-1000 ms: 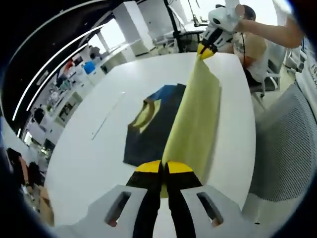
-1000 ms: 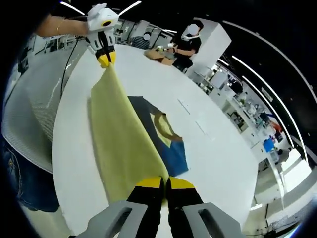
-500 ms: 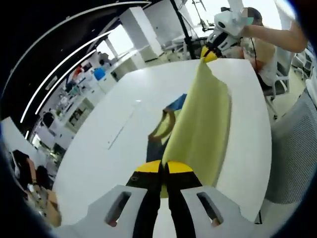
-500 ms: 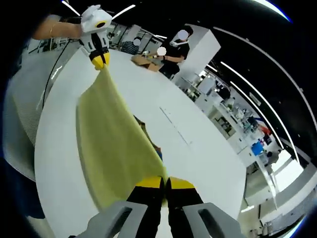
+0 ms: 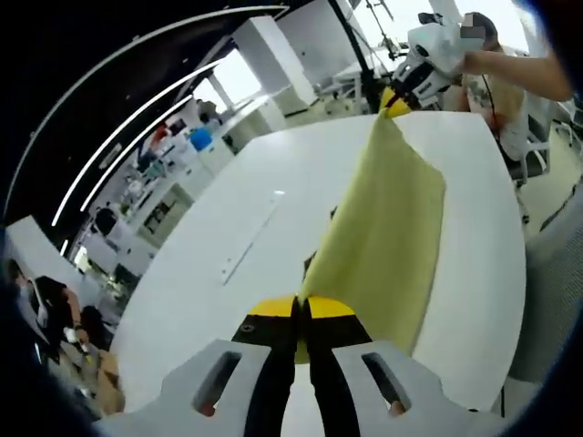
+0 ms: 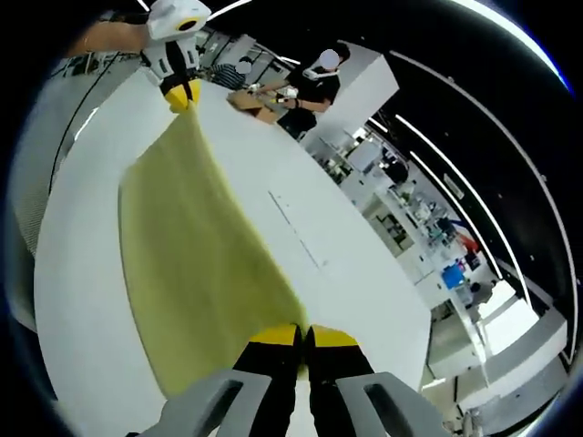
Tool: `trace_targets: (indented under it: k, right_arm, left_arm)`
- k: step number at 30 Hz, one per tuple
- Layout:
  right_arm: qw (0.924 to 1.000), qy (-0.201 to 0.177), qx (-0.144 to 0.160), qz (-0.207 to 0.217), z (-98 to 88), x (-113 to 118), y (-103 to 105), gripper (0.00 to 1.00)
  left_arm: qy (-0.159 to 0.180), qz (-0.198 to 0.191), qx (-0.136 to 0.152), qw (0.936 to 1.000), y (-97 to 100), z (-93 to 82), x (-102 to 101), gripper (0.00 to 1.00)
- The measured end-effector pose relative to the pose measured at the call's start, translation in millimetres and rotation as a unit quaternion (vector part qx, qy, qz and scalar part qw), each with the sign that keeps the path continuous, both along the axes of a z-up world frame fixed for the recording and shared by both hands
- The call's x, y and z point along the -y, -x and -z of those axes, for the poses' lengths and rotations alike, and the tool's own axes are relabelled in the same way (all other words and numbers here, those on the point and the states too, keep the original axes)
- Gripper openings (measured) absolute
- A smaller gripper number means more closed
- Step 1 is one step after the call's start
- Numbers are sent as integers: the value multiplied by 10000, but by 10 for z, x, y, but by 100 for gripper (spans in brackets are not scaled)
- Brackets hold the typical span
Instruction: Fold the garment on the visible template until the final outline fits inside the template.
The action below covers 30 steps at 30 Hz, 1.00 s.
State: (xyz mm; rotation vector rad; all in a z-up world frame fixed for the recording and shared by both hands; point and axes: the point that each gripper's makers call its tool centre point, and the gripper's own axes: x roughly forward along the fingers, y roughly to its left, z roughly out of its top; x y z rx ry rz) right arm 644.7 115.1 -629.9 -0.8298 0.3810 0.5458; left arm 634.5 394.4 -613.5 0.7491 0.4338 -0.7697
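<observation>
Item: yellow sheet (image 5: 387, 228), prob. the template, lifted off white table (image 5: 228, 228) and stretched taut betw. two hand-held grippers. Left gripper (image 5: 301, 309): jaws closed tight on the sheet's near edge, yellow tips touching, cloth pinched betw. them. Right gripper (image 6: 303, 337): likewise closed on its own corner of the sheet, no gap betw. tips. Each gripper also appears at the far end of the other's view, clamped on the opposite corner. Sheet hangs as a slanted plane above the table, lower edge near or brushing the surface; cannot tell which. Garment: not seen in either view now; presumably under/behind the raised sheet, position cannot be confirmed. Table otherwise bare apart from a thin pale line marking (image 5: 248, 238) on its surface. Background: person in dark top (image 6: 314, 86) at far table edge w. a cardboard box (image 6: 250, 98); office shelving (image 5: 173, 164) beyond. Risks, as judged: (1) sheet draped over the garment would hide a target obj., breaking the keep-visible condition; cause = laying it down w/o checking placement. (2) Uneven pull betw. hands could slip a corner from a jaw, dropping the sheet crumpled. (3) Dragging lower edge may shift or bunch the garment beneath. (4) Sheet set askew leaves fold outline unmatched.
</observation>
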Motion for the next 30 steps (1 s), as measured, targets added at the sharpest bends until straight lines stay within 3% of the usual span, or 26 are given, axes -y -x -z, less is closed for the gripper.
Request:
trace_targets:
  k: [6,10,17,30]
  right_arm:
    - [9999,87,-52,81,134,-12,-167,0]
    - [9997,161,-143,118,284,5,-295,0]
    - [9987,257,-436,88,587,9,-501,0]
    - [9949,145,-999,71,1053,-21,-724,0]
  left_arm:
    - [-149,-53,-78,9998,-146,139,-5,0]
    - [-482,81,-52,9988,-226,278,3,0]
    - [-596,44,-254,9979,-418,560,-11,0]
    - [-419,-140,-786,9959,-754,1102,-66,0]
